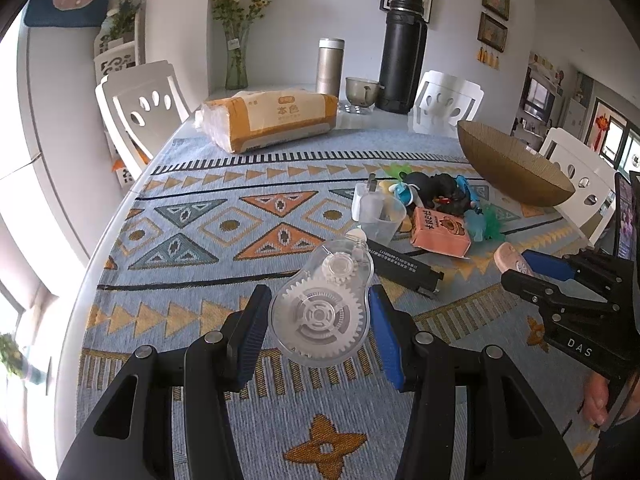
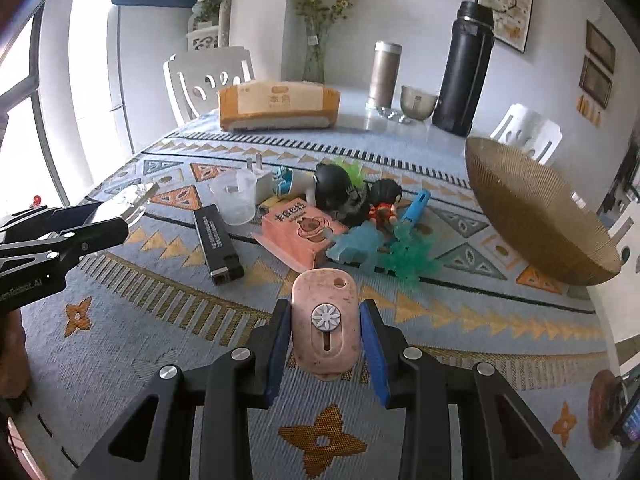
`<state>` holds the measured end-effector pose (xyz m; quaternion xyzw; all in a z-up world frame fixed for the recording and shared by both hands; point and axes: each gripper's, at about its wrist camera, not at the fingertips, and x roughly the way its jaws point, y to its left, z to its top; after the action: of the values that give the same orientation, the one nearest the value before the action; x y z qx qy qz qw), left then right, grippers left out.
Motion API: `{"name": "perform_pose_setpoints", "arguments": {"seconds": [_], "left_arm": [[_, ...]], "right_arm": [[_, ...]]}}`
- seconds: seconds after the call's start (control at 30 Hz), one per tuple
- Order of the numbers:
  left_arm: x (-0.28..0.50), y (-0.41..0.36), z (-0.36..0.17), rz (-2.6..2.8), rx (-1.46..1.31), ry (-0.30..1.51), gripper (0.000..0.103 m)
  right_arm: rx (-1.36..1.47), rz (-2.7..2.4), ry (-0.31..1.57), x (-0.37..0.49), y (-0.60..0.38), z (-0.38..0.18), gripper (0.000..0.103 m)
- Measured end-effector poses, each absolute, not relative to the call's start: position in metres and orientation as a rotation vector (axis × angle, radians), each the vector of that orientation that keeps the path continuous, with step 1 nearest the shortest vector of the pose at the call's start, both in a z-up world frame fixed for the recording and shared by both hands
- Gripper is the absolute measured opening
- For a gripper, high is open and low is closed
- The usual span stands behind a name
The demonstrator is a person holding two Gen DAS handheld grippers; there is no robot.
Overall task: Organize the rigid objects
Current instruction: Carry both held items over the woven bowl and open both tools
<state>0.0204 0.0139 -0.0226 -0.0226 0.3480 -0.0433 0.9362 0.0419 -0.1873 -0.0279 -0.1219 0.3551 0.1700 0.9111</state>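
Note:
My left gripper (image 1: 316, 320) is shut on a clear plastic correction-tape case (image 1: 320, 304) with white gears inside, held above the patterned cloth. My right gripper (image 2: 325, 332) is shut on a pink rounded utility knife (image 2: 324, 320) with a white flower button; it also shows in the left wrist view (image 1: 512, 260). A pile of small objects lies mid-table: a pink box (image 2: 300, 232), a black rectangular device (image 2: 218, 240), a clear measuring cup (image 2: 236, 196), a white plug (image 2: 260, 180), black figurines (image 2: 344, 192), a blue pen (image 2: 416, 204) and green plastic plants (image 2: 408, 256).
A large brown woven bowl (image 2: 532, 208) stands at the right. A tissue pack (image 2: 280, 106), steel flask (image 2: 386, 74), glass cup (image 2: 418, 102) and black thermos (image 2: 464, 68) stand at the far end. White chairs (image 1: 140, 108) surround the table.

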Motion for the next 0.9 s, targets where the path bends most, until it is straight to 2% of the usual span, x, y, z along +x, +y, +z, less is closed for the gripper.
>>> {"name": "perform_pose_setpoints", "arguments": {"seconds": [0.2,0.3,0.63,0.77,0.9], "left_arm": [[0.017,0.008,-0.009,-0.12,-0.08,0.689,0.047],[0.017,-0.001,0.018,-0.155,-0.094,0.642,0.047],[0.062,-0.103,0.131,-0.348,0.033,0.427,0.047],[0.107,-0.15,0.137,-0.404,0.037,0.441,0.047],[0.155,-0.191,0.117,-0.418,0.008,0.523,0.047]], "right_arm": [[-0.205,0.334,0.667,0.034,-0.198,-0.017,0.034],[-0.141,0.308,0.645,0.034,-0.214,-0.005,0.034],[0.082,-0.033,0.412,0.045,-0.31,0.11,0.034],[0.119,-0.174,0.438,0.075,-0.342,0.12,0.034],[0.161,-0.241,0.511,0.108,-0.368,0.11,0.034]]}}
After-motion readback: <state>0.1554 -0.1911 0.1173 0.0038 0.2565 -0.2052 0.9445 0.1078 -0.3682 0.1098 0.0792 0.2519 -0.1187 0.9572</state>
